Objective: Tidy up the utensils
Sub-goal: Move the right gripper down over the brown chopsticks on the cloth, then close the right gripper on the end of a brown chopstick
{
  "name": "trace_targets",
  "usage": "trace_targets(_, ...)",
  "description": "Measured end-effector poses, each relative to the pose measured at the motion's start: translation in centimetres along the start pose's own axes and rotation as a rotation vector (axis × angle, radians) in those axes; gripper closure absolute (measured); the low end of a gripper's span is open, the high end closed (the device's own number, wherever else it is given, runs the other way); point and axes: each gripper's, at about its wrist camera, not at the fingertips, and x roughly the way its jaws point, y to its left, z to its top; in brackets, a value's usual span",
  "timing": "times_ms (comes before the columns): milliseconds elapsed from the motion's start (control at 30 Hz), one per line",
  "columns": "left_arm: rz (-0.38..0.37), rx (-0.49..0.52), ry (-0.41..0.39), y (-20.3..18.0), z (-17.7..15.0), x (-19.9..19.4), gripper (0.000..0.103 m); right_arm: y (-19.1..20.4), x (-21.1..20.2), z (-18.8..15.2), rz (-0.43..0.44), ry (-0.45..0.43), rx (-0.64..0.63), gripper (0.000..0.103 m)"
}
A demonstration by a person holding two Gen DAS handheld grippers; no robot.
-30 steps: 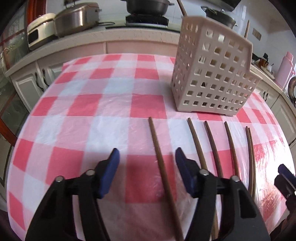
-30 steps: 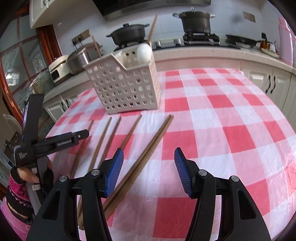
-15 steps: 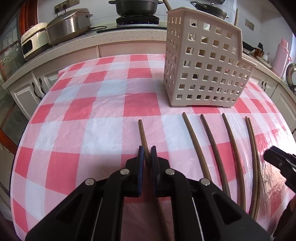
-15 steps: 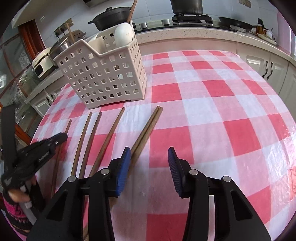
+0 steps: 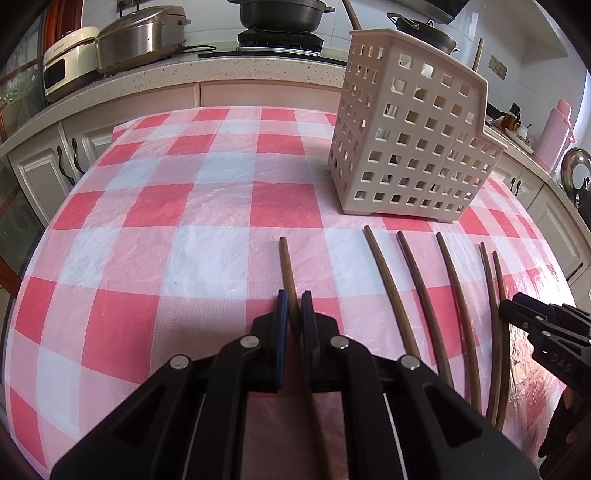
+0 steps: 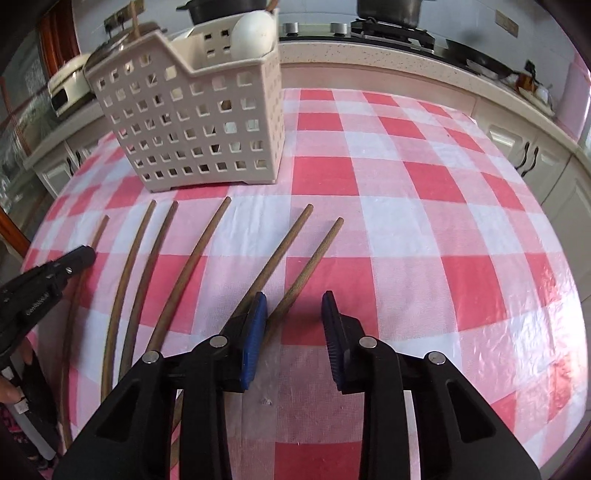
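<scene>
Pickup stage of a chopstick tidy-up on a bench (image 5: 184, 240) covered in red-and-white checked plastic cloth. Found the left tongs (image 5: 291, 306) pinched nearly shut on the leftmost brown wooden chopstick (image 5: 285, 258), a little back from its far tip, with the stick apparently flat on the cloth. Caught the right tongs (image 6: 293, 310) partly open and closing, with the rightmost brown wooden chopstick (image 6: 319, 251) between the jaws, close against the left pad but not yet squeezed from both sides.

Judged the next move as finishing that right-hand squeeze, then lifting both sticks, tipping them upright and dropping them into the beige perforated plastic utensil basket (image 5: 406, 147), which stood just beyond the stick tips.

Noted four loose brown chopsticks (image 6: 201, 243) lying roughly parallel between the two gripped ones. Saw one of them just outside the left pad of the right tongs, likely to get nudged or dragged along. Noted too a white spoon bowl (image 6: 255, 33) and stick tips poking from the basket, leaving less room for more.

Spotted in the background: a dark pot (image 5: 280, 14) on a stove (image 5: 280, 38), a steel cooker (image 5: 140, 37) and a pink flask (image 5: 554, 133).
</scene>
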Motion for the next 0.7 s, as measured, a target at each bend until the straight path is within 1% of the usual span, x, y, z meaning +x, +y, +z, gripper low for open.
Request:
trace_targets(67,-0.005,-0.005,0.000,0.2,0.0,0.1,0.095,0.3,0.3,0.3,0.014,0.003,0.000,0.076)
trace_targets(233,-0.004,0.001,0.000,0.1,-0.1,0.0,0.095,0.4,0.3,0.4,0.045,0.009,-0.040,0.087)
trace_targets(300,-0.003,0.006,0.000,0.1,-0.1,0.0,0.095,-0.1,0.1,0.2,0.068,0.018,-0.029,0.091)
trace_targets(367,-0.003,0.006,0.002,0.1,0.0,0.1,0.095,-0.6,0.2,0.4,0.090,0.028,-0.010,0.091)
trace_targets(500,0.029,0.019,0.005,-0.3,0.3,0.4,0.095,0.3,0.5,0.9,0.054,0.032,-0.055,0.091)
trace_targets(600,0.070,0.056,0.008,-1.0,0.3,0.5,0.095,0.2,0.6,1.0,0.063,0.030,-0.059,0.091)
trace_targets(700,0.073,0.067,0.012,-1.1,0.3,0.5,0.096,-0.3,0.5,0.9,0.075,0.018,-0.045,0.095)
